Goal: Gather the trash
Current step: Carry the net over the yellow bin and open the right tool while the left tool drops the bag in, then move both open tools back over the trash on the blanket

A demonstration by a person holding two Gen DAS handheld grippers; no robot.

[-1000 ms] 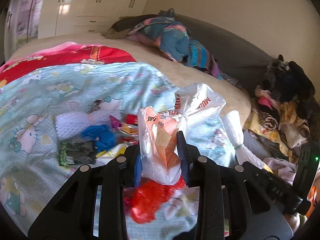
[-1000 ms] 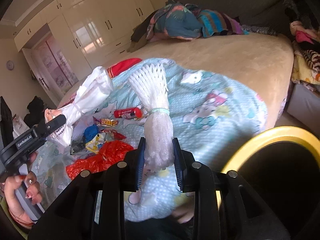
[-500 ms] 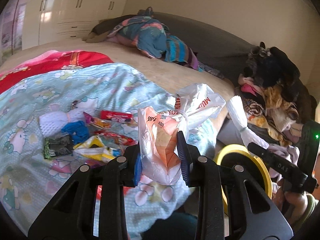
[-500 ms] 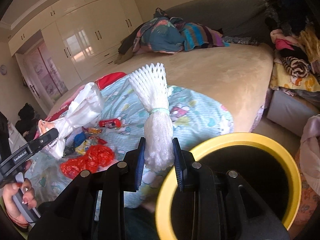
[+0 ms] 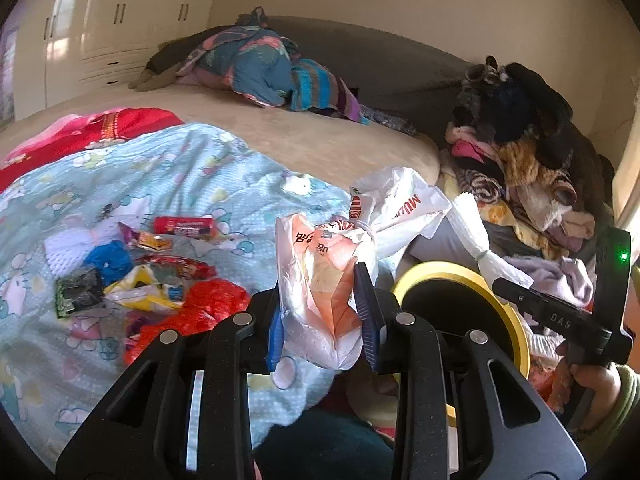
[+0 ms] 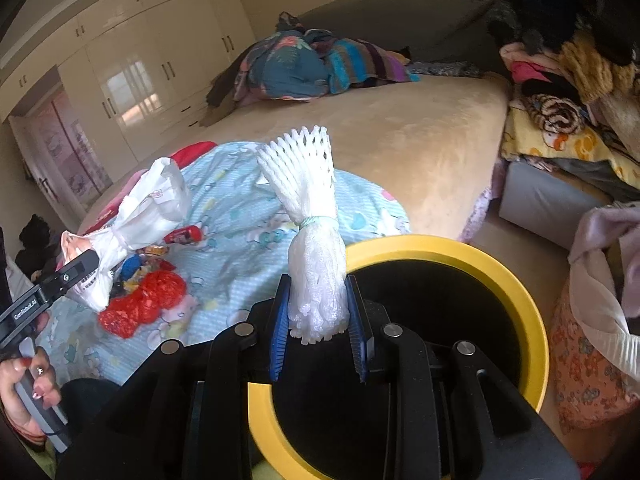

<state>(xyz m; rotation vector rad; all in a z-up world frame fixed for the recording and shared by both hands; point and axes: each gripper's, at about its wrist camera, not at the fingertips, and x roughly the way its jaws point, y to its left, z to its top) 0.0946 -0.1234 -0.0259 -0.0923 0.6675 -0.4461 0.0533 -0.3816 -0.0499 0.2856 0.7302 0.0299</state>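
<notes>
My left gripper (image 5: 322, 316) is shut on a knotted white and orange plastic bag (image 5: 332, 276), held over the bed's near edge; the same bag (image 6: 132, 220) shows at left in the right wrist view. My right gripper (image 6: 318, 320) is shut on a tied white foam net (image 6: 312, 240), above the rim of a yellow bin (image 6: 516, 300) with a black inside. The bin (image 5: 452, 276) sits just right of the bag in the left wrist view. More trash lies on the blue blanket: a red plastic bag (image 5: 200, 312), red wrappers (image 5: 184, 226), a blue scrap (image 5: 108, 262).
The bed (image 6: 420, 132) carries a bundle of colourful bedding (image 5: 260, 68) at its far side. A heap of clothes (image 5: 528, 168) stands right of the bed, with a grey box (image 6: 548, 204) below it. A person's hands (image 6: 28, 384) grip both handles. White wardrobes (image 6: 140, 80) line the back wall.
Both grippers have swung right off the blanket toward the bin, each still holding its item. The yellow bin has come into full view under the right gripper.
</notes>
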